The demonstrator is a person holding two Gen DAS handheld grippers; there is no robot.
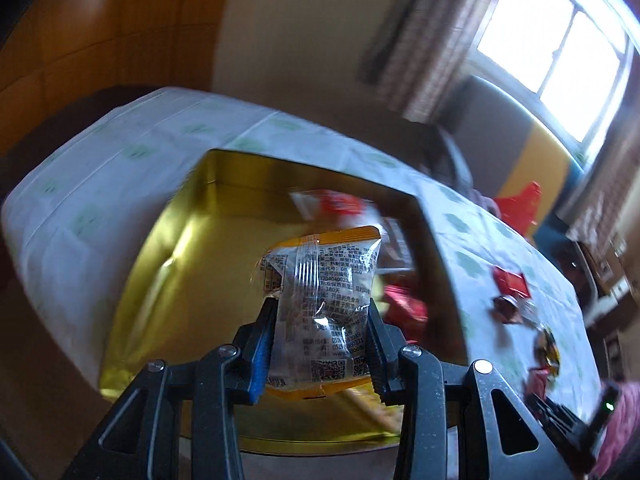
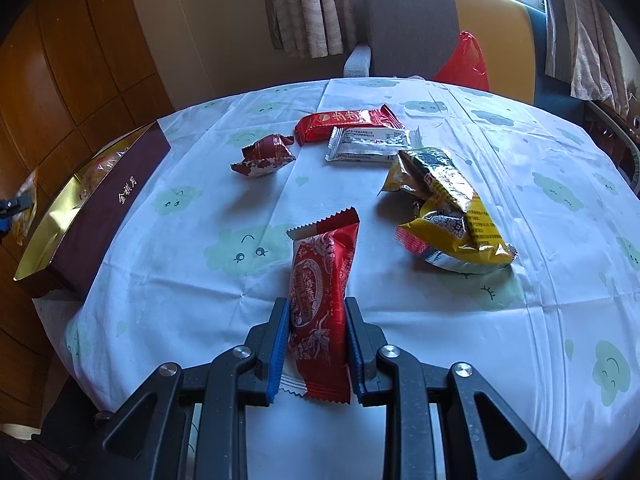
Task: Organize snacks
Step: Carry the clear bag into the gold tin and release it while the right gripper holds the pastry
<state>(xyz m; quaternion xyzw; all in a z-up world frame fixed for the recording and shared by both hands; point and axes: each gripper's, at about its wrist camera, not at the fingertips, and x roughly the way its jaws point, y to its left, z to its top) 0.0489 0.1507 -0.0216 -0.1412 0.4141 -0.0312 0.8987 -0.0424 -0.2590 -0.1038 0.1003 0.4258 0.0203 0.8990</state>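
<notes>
Right gripper (image 2: 316,344): closed by its two blue-padded black fingers on one red foil snack bar with white ornament (image 2: 320,300), which is held upright above the tablecloth.
Left gripper (image 1: 320,344): clamped on one clear-and-orange printed snack packet (image 1: 320,308), which is held over the open tin.
Tin: one rectangular box, gold inside with a maroon outer wall (image 2: 100,204), is set at the left edge of the table; gold characters are printed on the wall.
Tin contents: red and white wrappers (image 1: 340,208) are seen inside in the left wrist view, but they are too blurred to be counted.
Loose snacks near: one crumpled yellow foil bag with a dark green top (image 2: 444,208) is lain just right of the held red bar.
Loose snacks farther: three are counted in the right wrist view, namely one dark red twisted wrapper with white edges (image 2: 264,156), one silver flat packet with printed text (image 2: 372,144), and one long red bar with a round logo (image 2: 348,120); the silver packet and the long red bar are touching.
Table covering: one white plastic cloth with pale green cloud faces (image 2: 560,320) is spread over the round table.
Beyond the table: one grey-backed chair (image 2: 408,28) and one red plastic bag (image 2: 468,60) are seen under the curtained window.
</notes>
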